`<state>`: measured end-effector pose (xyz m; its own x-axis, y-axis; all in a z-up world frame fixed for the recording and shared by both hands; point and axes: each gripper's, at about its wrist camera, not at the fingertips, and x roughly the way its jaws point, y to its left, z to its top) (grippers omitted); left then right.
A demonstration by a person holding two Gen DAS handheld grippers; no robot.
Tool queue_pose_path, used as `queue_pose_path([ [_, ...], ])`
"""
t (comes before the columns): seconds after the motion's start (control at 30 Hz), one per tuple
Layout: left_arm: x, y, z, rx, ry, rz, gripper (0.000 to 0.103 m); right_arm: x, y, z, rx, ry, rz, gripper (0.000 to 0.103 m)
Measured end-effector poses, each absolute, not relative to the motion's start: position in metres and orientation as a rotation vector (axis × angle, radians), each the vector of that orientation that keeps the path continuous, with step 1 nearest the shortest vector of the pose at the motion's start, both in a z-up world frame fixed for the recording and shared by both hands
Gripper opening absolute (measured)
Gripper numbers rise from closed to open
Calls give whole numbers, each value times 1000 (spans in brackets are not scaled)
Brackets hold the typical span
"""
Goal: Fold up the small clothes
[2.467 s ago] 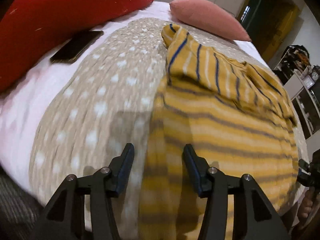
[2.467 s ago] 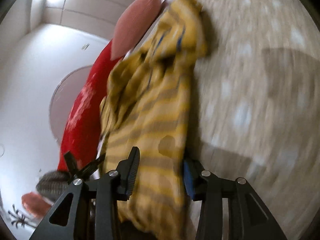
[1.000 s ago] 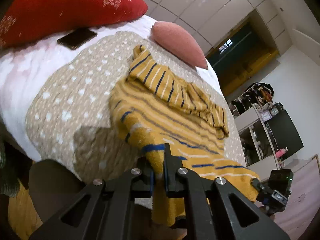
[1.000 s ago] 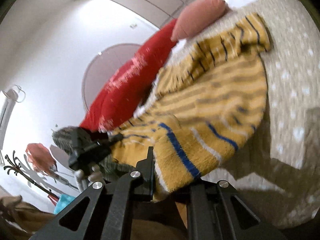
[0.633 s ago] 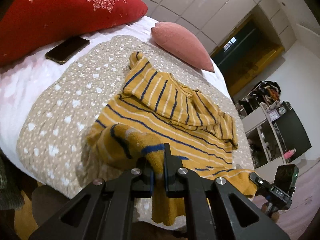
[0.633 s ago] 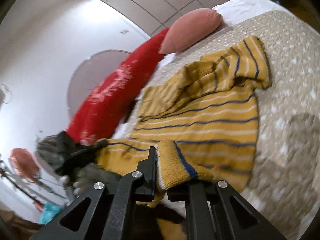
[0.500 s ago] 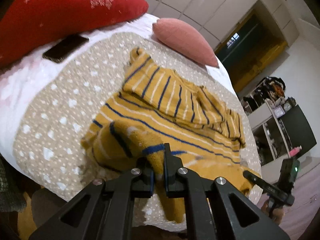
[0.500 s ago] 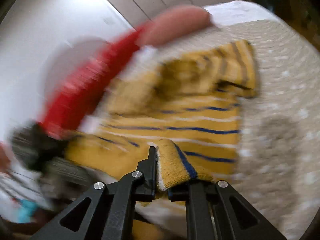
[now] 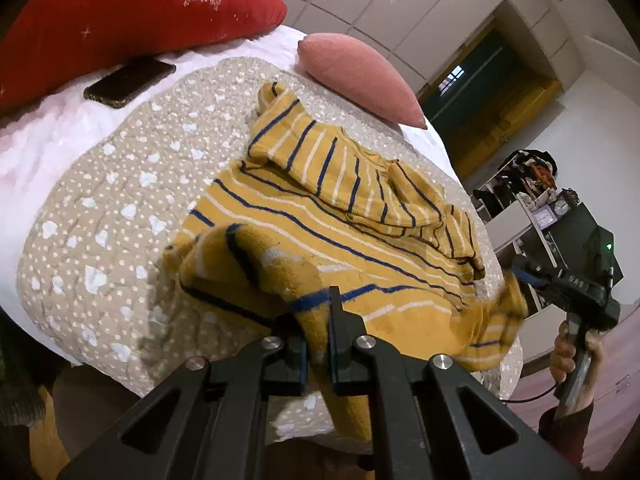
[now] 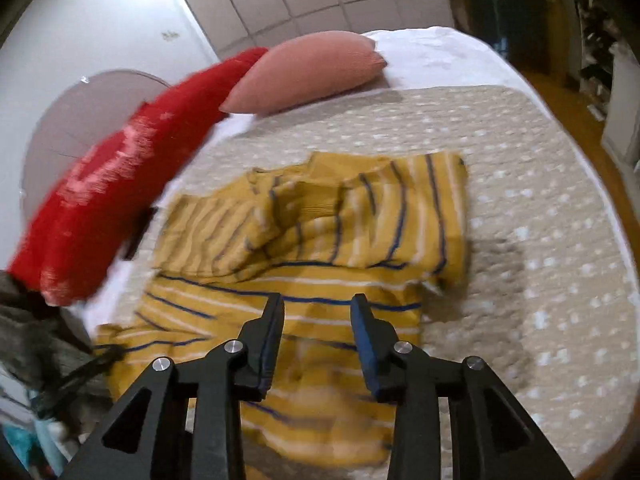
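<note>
Indoors, dotted beige quilt (image 9: 100, 216) on bed, left claw (image 9: 318, 312) pinching yellow striped top (image 9: 320, 208), right claw (image 10: 318, 312) spread, red pillow (image 9: 120, 12)

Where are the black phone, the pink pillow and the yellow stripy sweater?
black phone (image 9: 130, 81), left wrist view, middle of its screen
pink pillow (image 9: 356, 74), left wrist view, its middle
yellow stripy sweater (image 10: 320, 220), right wrist view, folded sleeve area

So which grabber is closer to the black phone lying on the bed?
Left. The left gripper is shut on the yellow striped knit top's hem on the black phone's side. The right gripper, open, is over the far hem.
</note>
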<state>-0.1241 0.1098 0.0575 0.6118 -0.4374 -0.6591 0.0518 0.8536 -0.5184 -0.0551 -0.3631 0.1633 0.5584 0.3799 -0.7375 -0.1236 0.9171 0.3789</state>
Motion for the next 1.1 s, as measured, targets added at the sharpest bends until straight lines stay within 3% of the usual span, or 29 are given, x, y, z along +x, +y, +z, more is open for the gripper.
queue_pose_path([
  [0.13, -121, 113, 53, -498, 878, -312, 7, -32, -365, 162, 391, 905, 337, 45],
  [0.43, -122, 115, 52, -513, 874, -326, 7, 96, -331, 92, 416, 997, 282, 45],
  [0.47, -122, 116, 52, -513, 876, -328, 7, 99, -328, 86, 453, 1016, 327, 31],
  [0.5, -121, 116, 51, -513, 878, -329, 7, 99, -326, 84, 468, 1021, 373, 2],
  [0.63, -119, 117, 50, -523, 881, -331, 7, 76, -333, 107, 455, 927, 371, 1],
  [0.8, -121, 114, 51, -512, 879, -323, 7, 60, -365, 122, 282, 909, 17, 1],
  [0.9, -122, 114, 52, -514, 881, -318, 7, 62, -372, 118, 407, 922, 172, 7],
  [0.93, -123, 114, 53, -512, 881, -317, 7, 65, -371, 117, 437, 926, 218, 13],
  [1.0, -124, 112, 55, -509, 881, -315, 7, 73, -364, 114, 450, 920, 245, 56],
  [1.1, -126, 111, 58, -502, 876, -313, 7, 91, -346, 102, 466, 928, 262, 57],
])
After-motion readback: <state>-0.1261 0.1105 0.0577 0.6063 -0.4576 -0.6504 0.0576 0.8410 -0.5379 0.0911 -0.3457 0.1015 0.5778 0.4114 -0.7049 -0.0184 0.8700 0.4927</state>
